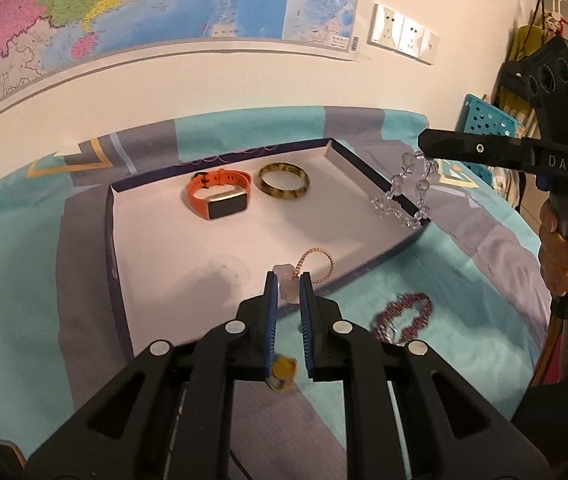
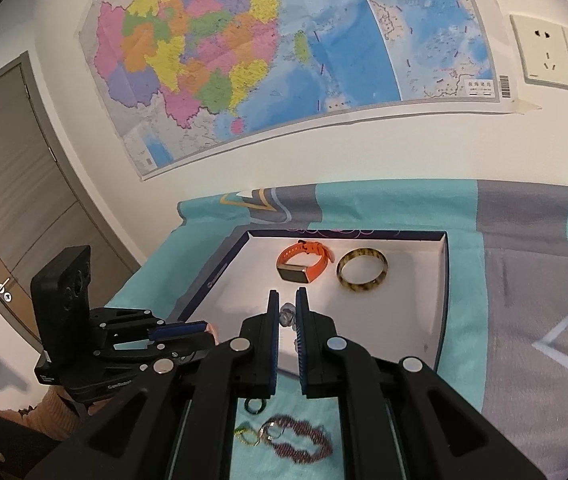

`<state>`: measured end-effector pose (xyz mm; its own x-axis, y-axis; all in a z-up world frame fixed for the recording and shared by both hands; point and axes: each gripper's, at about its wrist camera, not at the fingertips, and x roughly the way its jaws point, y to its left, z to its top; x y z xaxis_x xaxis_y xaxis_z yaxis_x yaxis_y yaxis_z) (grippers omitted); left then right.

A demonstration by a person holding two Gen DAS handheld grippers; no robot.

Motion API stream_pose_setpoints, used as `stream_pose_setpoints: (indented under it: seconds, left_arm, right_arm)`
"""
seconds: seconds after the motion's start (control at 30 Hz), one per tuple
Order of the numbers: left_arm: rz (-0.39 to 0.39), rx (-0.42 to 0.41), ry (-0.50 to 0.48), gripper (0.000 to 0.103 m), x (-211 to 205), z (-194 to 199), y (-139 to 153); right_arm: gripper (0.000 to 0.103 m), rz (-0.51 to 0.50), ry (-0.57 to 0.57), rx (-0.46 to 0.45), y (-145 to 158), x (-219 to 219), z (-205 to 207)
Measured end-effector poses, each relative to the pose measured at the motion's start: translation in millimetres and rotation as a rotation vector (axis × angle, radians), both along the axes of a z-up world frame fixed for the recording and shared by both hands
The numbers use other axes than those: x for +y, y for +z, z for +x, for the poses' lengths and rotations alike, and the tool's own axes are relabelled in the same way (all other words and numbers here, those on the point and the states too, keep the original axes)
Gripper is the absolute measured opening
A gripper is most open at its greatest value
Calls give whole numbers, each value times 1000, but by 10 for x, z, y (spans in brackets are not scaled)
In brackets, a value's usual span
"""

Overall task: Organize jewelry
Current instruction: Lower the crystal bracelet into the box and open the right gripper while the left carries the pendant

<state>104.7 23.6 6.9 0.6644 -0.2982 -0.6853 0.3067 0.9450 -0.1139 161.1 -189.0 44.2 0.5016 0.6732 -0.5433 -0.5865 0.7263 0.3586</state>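
A shallow white-lined box (image 1: 188, 248) (image 2: 404, 320) lies on the cloth, holding an orange watch (image 1: 220, 196) (image 2: 302, 265) and a mottled yellow bangle (image 1: 283, 181) (image 2: 362, 271). My left gripper (image 1: 288, 280) is shut on a pale pink stone with a copper chain (image 1: 316, 264), held over the box's near edge. My right gripper (image 1: 424, 148) (image 2: 287, 300) is shut on a clear bead bracelet (image 1: 408, 192) (image 2: 286, 316), which hangs above the box's right rim. A dark red bead bracelet (image 1: 404, 316) (image 2: 304, 438) lies on the cloth in front of the box.
Small rings (image 2: 254, 406) and a yellow-green ring (image 2: 246, 436) lie on the teal and grey cloth (image 2: 524, 280). A yellow trinket (image 1: 282, 372) lies under my left gripper. A map and wall sockets (image 2: 556, 52) are behind. A blue basket (image 1: 484, 120) stands at the right.
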Motion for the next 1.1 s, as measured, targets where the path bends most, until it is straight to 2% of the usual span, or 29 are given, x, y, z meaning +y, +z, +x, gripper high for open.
stream_pose_setpoints:
  seconds: [0.23, 0.6, 1.1]
  left_arm:
    - [14, 30, 20, 12, 49, 239, -52]
    - [38, 78, 47, 12, 34, 593, -183]
    - [45, 149, 86, 12, 37, 920, -353]
  right_arm:
    - [7, -20, 5, 47, -144, 170, 270]
    - [7, -36, 21, 72, -274, 407, 565]
    - [7, -93, 12, 102, -500, 556, 801]
